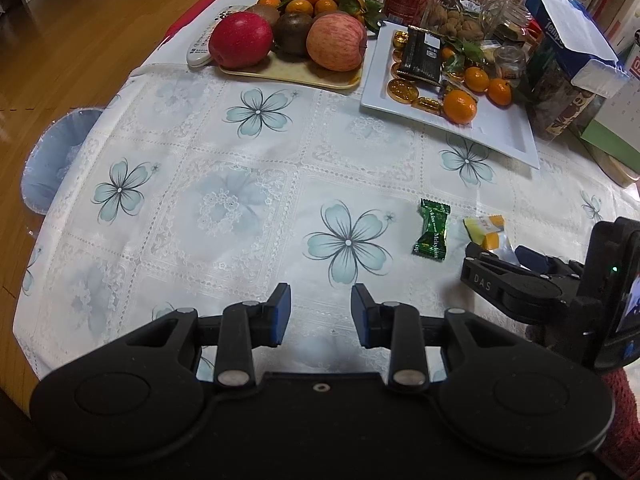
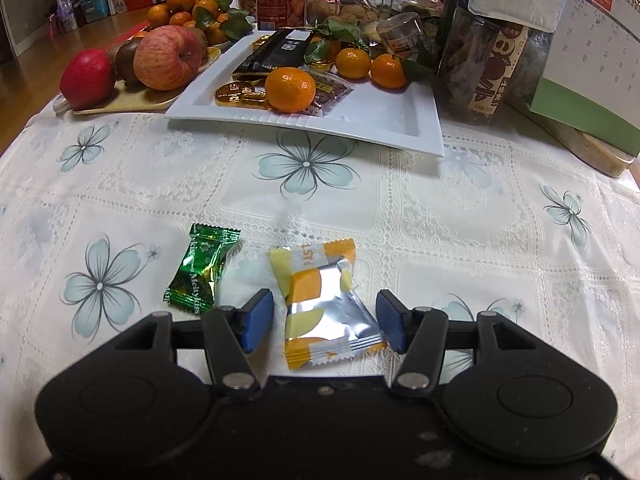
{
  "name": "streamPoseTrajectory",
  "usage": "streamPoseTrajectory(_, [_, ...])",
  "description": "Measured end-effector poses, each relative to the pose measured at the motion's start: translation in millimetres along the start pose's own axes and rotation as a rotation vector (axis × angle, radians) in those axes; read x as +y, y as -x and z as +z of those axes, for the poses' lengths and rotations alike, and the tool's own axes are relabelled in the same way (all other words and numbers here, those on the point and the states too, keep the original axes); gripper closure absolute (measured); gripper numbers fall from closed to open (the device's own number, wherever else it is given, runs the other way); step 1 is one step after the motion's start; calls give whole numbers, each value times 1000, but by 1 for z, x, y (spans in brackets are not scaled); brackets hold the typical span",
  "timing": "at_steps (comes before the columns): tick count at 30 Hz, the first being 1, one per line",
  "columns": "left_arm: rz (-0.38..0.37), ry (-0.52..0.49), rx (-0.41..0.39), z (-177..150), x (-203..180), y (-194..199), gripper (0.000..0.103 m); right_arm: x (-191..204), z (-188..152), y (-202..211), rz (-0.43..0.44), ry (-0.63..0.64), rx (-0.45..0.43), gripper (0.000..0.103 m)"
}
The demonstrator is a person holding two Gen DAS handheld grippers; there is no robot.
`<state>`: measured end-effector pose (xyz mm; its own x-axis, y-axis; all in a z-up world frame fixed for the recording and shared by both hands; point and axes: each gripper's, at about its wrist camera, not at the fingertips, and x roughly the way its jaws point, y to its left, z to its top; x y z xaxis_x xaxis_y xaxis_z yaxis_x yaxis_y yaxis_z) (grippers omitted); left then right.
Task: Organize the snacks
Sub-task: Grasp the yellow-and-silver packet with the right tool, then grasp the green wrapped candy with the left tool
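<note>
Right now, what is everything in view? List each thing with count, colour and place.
Yellow-orange snack packet: one, between the right gripper's fingers on the cloth.
Green candy: one, beside that packet.
White tray: one, behind; holds gold coins, mandarins, black packet.
Beige tray: one, far left; apples, red and pink.
Jars and boxes: several, at the back.
Left gripper: open, nothing between its fingers.
Right gripper: open around the packet.
</note>
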<state>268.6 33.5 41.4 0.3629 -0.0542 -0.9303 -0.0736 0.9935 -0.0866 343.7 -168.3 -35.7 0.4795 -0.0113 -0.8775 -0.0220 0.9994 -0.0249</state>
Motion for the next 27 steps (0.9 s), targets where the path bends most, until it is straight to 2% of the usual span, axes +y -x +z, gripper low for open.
streamPoseTrajectory(5, [-22,-1,-11,1,0,1,61,-4,-1,-1,19,-17,14,47])
streamPoseTrajectory(7, [-36,-6,-12,1,-1,0,61,-4,0,0,26,-19,21,51])
streamPoseTrajectory(14, [-66,6,35,3,-4,-12,61,-3,-4,9,67,3,84,61])
streamPoseTrajectory(21, [-58,13,26,1,-7,-16,61,-34,-11,34,172,-170,162,63])
streamPoseTrajectory(27, [-69,-2,22,0,-16,-24,61,-67,-25,48,212,-326,261,63])
